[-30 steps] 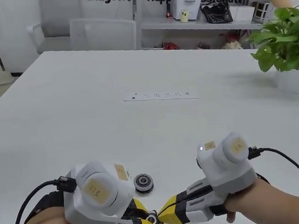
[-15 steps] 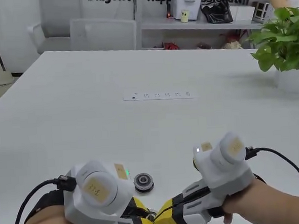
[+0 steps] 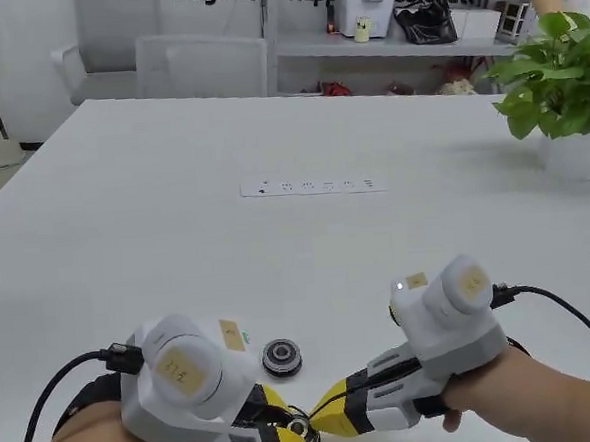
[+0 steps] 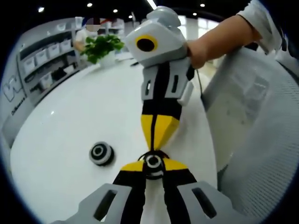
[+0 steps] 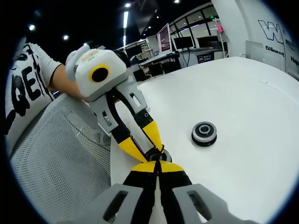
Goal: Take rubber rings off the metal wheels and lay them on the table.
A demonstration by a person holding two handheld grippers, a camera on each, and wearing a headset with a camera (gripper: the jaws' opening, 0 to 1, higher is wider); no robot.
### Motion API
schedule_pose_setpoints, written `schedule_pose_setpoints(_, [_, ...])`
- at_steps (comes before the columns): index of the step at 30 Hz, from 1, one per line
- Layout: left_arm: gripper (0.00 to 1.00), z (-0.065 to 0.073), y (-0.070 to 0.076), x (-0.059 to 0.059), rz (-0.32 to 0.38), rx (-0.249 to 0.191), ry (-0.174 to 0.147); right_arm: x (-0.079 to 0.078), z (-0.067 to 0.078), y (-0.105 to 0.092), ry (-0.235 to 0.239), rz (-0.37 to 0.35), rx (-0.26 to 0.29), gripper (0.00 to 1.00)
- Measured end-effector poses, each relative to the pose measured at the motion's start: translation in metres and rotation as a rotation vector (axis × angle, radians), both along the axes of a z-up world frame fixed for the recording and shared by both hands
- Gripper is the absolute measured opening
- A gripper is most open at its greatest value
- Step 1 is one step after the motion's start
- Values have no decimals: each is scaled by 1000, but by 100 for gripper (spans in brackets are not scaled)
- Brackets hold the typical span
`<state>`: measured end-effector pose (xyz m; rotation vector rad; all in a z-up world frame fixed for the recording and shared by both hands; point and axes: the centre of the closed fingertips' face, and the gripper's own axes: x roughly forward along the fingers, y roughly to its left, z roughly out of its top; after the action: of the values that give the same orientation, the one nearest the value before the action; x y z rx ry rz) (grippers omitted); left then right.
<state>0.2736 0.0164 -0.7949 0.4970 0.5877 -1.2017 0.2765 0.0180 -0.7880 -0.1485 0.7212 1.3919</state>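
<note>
My left gripper (image 4: 153, 166) is shut on a small metal wheel (image 4: 153, 161) with a black rubber ring, held just above the white table (image 3: 307, 250) near its front edge. My right gripper (image 5: 158, 164) meets it head-on, its yellow tips shut and pinching the rubber ring (image 5: 161, 150) at the wheel's rim. In the head view the two grippers touch tip to tip, the left gripper (image 3: 291, 434) and the right gripper (image 3: 317, 418). A second wheel (image 3: 281, 356) with its black ring on lies flat on the table just beyond them.
A flat white power strip (image 3: 313, 187) lies mid-table. A potted plant (image 3: 557, 85) stands at the far right. A white chair (image 3: 203, 66) and a shelf with boxes (image 3: 394, 35) are behind the table. A grey mesh chair (image 5: 60, 158) is close to the near table edge.
Both grippers stay joined at the held wheel. The right gripper dipped slightly left and came back. The wheel on the table has not moved.
</note>
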Motion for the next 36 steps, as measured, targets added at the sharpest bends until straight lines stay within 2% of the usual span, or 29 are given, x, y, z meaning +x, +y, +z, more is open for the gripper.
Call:
schedule_pose_setpoints(4, [14, 1, 0, -1, -12, 3, 0, -1, 0, 1, 7, 2, 3, 0])
schedule_pose_setpoints(7, [16, 5, 0, -1, -16, -15, 12, -1, 1, 1, 6, 2, 5, 0])
schedule_pose_setpoints(9, [18, 8, -1, -3, -13, -40, 32, -1, 1, 1, 6, 2, 5, 0])
schedule_pose_setpoints(14, [18, 13, 2, -3, -12, -51, 32, 0, 3, 1, 14, -7, 15, 0])
schedule_pose_setpoints(16, [19, 16, 2, -5, -5, -75, 59, -1, 4, 1, 12, -6, 17, 0])
schedule_pose_setpoints(17, [19, 18, 2, -5, -3, -81, 62, -1, 4, 1, 12, -6, 17, 0])
schedule_pose_setpoints(26, [24, 32, 8, -9, 6, -119, 58, -1, 8, 4, 17, -8, 30, 0])
schedule_pose_setpoints(33, [32, 41, 15, -9, 19, -131, 29, -2, 9, 5, 19, -3, 33, 0])
schedule_pose_setpoints(36, [35, 44, 18, -9, 31, -143, 34, -3, 10, 5, 20, -3, 36, 0])
